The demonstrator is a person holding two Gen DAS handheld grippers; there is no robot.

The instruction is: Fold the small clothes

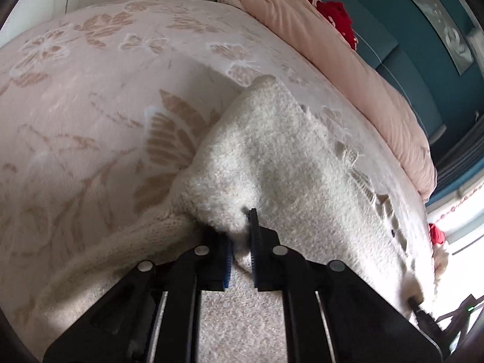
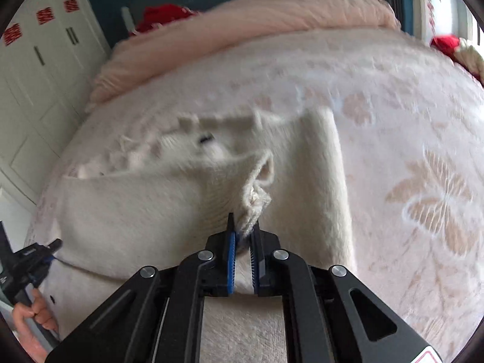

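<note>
- Your left hand-held gripper [image 1: 242,236] is clenched on a bunched fold of the cream knitted sweater [image 1: 272,157]; fuzzy fabric is pinched between the blue pads.
- Your right hand-held gripper [image 2: 243,233] is clamped too, grasping a ribbed edge of the same sweater [image 2: 169,211], which bunches up just above its fingertips.
- The sweater lies on the bed, spread over the pale floral blanket [image 1: 90,106], with one flat strip running away from you in the right wrist view.
- Small dark buttons show along the garment's frayed-looking edge on the right of the left wrist view.
- Beyond the sweater, a pink duvet [image 1: 348,69] is heaped along the far side of the bed, close to the garment's far edge.
- A red item [image 1: 335,15] sits behind the duvet against the teal headboard [image 1: 393,45]; another red-and-cream bundle [image 2: 453,48] rests near the bed's corner by the bright window.
- White wardrobe doors [image 2: 36,75] with red paper decorations stand off the bed's side.
- In the right wrist view your left hand [image 2: 33,311] and its gripper show at the lower left edge, touching the sweater's side.
- Open room: the floral blanket is bare to the left in the left wrist view and to the right in the right wrist view.
- Nothing lies on top of the sweater.
</note>
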